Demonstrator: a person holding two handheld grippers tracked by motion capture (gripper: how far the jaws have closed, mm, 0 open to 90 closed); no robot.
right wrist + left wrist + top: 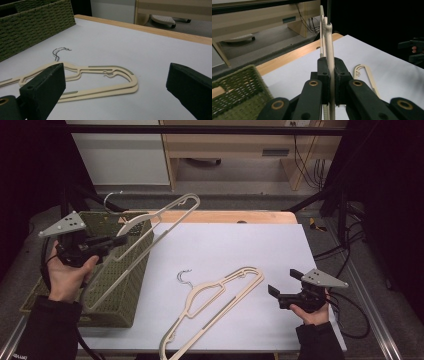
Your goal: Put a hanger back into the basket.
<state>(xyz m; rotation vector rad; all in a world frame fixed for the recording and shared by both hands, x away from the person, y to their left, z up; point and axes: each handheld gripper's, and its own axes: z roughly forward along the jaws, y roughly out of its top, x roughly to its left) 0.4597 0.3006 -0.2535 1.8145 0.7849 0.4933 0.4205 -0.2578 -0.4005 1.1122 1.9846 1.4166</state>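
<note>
The left tongs (121,240) clamp a cream hanger (145,236), held tilted above the green basket (120,285). The right tongs (283,284) gape wide near the stacked hangers (220,300) lying on the worktop (240,245).

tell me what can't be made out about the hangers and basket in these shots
- Held hanger: its lower end drops into the green basket in the high view, behind the left hand.
- Table hangers: how many are stacked; high view, bottom edge cuts them off.
- Basket's contents: too dark.
</note>
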